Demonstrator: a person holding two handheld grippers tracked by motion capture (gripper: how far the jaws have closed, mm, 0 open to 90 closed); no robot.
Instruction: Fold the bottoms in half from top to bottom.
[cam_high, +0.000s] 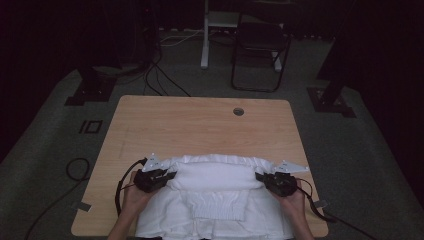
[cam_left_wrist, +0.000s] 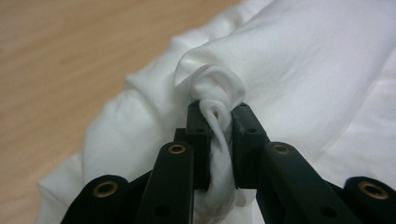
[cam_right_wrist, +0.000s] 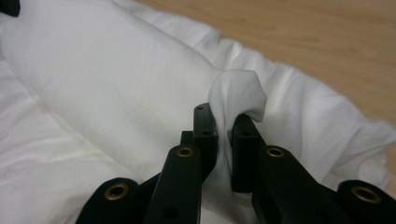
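- White garment (cam_high: 212, 197) lies on the near half of the wooden table (cam_high: 200, 125), spread across most of its width, with the near edge at my side of the tabletop.
- I see a folded-over band of the cloth running from one gripper to the other, raised a little above the flat part beneath it.
- A ribbed panel (cam_high: 220, 205) of the garment shows in the middle, just nearer to me than that band.
- My left gripper (cam_high: 167, 176) sits at the left end of the band; in the left gripper view its jaws are nearly together, clamped on a bunched twist of the white fabric (cam_left_wrist: 219, 112) that pokes out past the tips.
- My right gripper (cam_high: 261, 177) sits at the right end; in the right gripper view its jaws are likewise drawn close, pinching a small peak of cloth (cam_right_wrist: 236, 100) between them.
- Both grippers point inward toward each other, level with one another across the table, each held in a hand coming from the bottom edge.
- Bare wood lies beyond the garment.
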